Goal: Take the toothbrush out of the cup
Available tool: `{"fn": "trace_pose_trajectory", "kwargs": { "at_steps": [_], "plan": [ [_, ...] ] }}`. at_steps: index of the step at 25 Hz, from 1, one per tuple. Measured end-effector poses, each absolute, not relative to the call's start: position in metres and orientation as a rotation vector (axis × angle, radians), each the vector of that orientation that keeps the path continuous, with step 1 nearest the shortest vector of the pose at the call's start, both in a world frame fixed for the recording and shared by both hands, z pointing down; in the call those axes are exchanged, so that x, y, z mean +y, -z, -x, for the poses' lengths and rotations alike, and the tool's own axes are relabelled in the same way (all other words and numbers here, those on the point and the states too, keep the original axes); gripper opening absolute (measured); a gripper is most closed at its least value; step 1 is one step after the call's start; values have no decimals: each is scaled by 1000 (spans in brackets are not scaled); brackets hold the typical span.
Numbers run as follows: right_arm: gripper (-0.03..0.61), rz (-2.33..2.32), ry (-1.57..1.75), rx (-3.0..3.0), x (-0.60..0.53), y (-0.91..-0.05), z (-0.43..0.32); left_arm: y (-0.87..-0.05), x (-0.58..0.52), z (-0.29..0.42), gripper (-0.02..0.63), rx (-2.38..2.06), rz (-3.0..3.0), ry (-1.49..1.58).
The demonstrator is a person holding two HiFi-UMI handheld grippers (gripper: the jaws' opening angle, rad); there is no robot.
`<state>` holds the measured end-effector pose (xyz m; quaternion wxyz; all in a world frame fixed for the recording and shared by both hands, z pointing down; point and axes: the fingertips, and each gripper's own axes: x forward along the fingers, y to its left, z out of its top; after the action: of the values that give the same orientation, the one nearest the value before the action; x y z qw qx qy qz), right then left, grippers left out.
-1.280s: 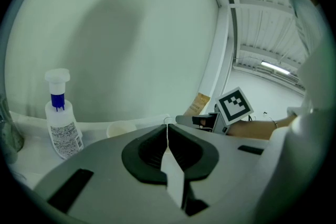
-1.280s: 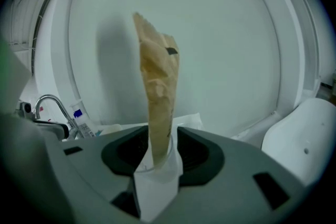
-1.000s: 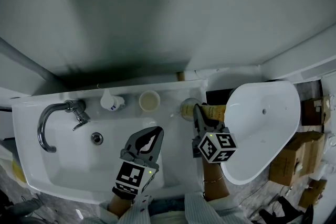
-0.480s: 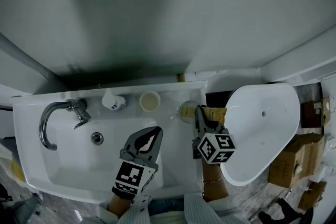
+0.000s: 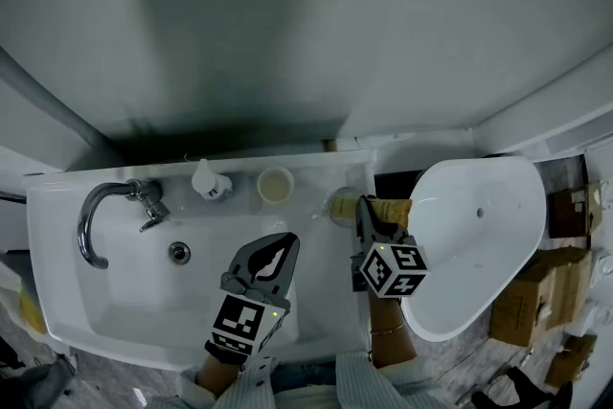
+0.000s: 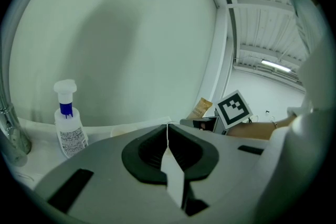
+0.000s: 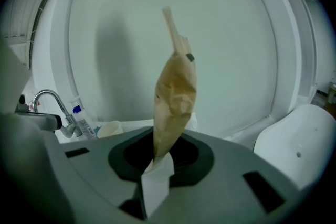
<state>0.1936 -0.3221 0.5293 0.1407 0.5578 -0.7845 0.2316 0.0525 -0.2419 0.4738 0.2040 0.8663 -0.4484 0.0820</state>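
A toothbrush in a brown paper wrapper (image 7: 176, 92) stands up between the jaws of my right gripper (image 7: 167, 136). The jaws have just been closing and now pinch the wrapper's lower end. In the head view the right gripper (image 5: 363, 208) sits at the clear cup (image 5: 343, 203) on the sink's right rim, and the wrapper (image 5: 393, 206) sticks out to the right of it. My left gripper (image 5: 285, 242) hovers over the basin, shut and empty, its jaws (image 6: 168, 128) meeting in a line.
On the white sink's (image 5: 57, 302) back ledge stand a cream cup (image 5: 275, 184) and a small white bottle (image 5: 209, 182). The chrome faucet (image 5: 101, 220) curves over the basin at left. A big white oval lid (image 5: 479, 235) lies right of the sink, with cardboard boxes (image 5: 536, 287) beyond.
The head view has shifted slightly. Both grippers stay where they were, with the right one still at the clear cup.
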Motion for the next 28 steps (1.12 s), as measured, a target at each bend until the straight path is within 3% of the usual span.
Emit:
{"fn": "trace_pose_trajectory", "kwargs": {
  "at_steps": [28],
  "plan": [
    [46, -1594, -620, -2374, -310, -488, -188, -438, -224, -49, 21, -1327, -2471, -197]
  ]
}}
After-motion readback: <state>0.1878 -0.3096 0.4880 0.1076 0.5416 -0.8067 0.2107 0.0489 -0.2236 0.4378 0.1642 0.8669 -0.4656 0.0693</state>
